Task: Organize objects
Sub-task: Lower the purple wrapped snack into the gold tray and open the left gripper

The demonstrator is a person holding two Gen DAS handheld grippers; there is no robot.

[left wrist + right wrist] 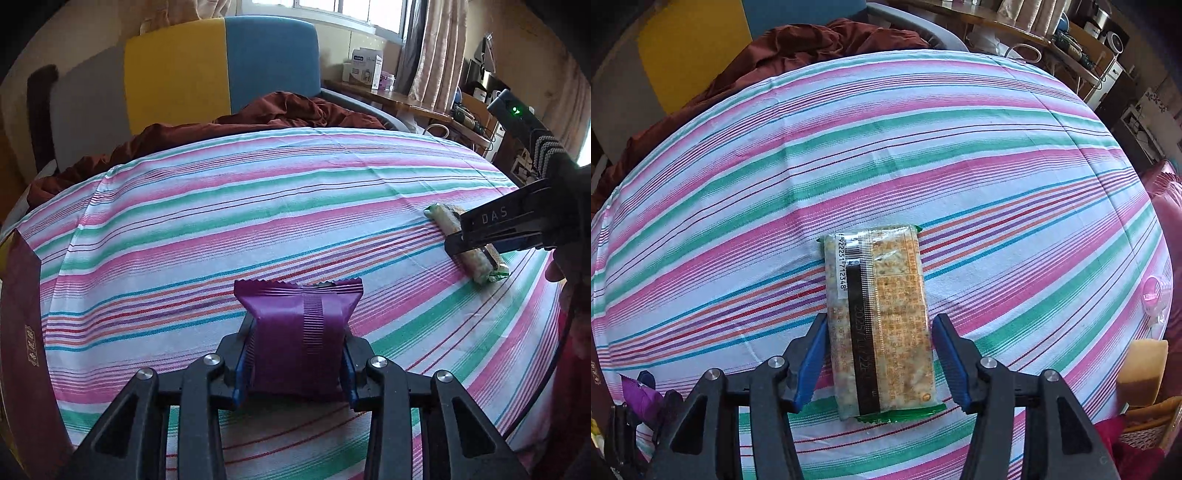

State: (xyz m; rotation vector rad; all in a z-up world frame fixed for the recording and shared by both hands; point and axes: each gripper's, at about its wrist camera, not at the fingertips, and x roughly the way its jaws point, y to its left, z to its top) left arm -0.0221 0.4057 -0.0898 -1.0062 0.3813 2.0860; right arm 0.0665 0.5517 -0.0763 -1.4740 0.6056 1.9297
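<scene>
Purple foil marks the snack packet (301,332) pinched between the blue pads of the left gripper (295,363), whose jaws press in on both sides of it. The packet stands lifted above the striped cloth (221,206), its crimped top edge pointing away from the camera. On that same cloth, toward its right side, lies a pale cracker packet (881,328) with green ends, seam and barcode facing up. The right gripper (879,363) straddles this cracker packet with its jaws spread; a sliver of gap shows between each blue pad and the wrapper, so it has hold of nothing. From the left wrist, the right gripper (476,236) is seen set over the cracker packet (465,240). Beyond the cloth's far edge sits a rumpled brown blanket (288,112).
</scene>
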